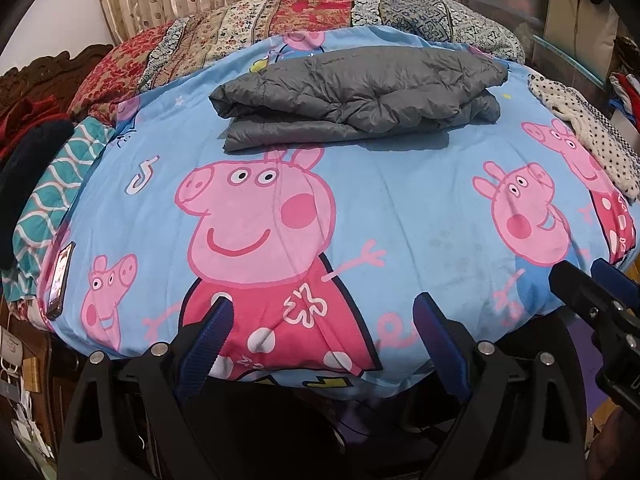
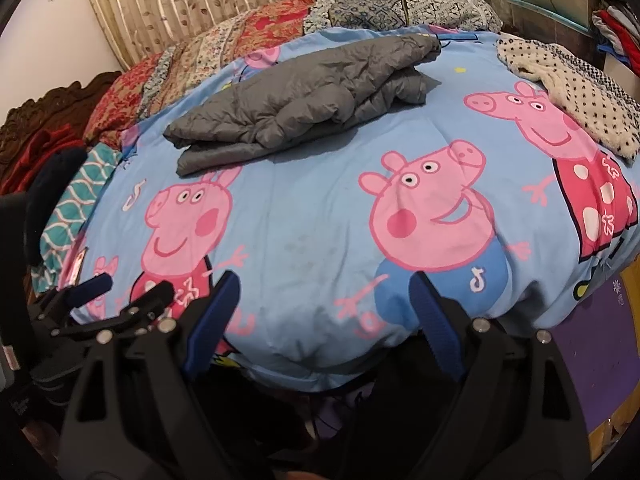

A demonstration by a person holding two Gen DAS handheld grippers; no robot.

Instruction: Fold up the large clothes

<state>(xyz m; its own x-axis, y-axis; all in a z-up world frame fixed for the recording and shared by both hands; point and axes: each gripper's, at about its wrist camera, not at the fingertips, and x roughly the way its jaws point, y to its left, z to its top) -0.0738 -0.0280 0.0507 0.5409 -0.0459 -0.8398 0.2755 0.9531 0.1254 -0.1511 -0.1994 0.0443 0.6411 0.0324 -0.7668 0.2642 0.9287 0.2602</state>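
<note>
A grey puffer jacket (image 1: 352, 98) lies folded in a thick bundle at the far middle of the bed, on a blue cartoon-pig sheet (image 1: 420, 216). It also shows in the right wrist view (image 2: 296, 100). My left gripper (image 1: 324, 312) is open and empty at the bed's near edge, well short of the jacket. My right gripper (image 2: 324, 288) is open and empty, also at the near edge. Each gripper shows in the other's view: the right one (image 1: 592, 284) and the left one (image 2: 128, 288).
A white black-dotted fleece garment (image 2: 576, 88) lies at the bed's right edge. Patterned pillows (image 1: 280, 16) line the far side. A teal wavy cloth (image 1: 52, 192) and a phone (image 1: 60, 276) lie at the left edge. A carved wooden headboard (image 2: 36, 120) stands left.
</note>
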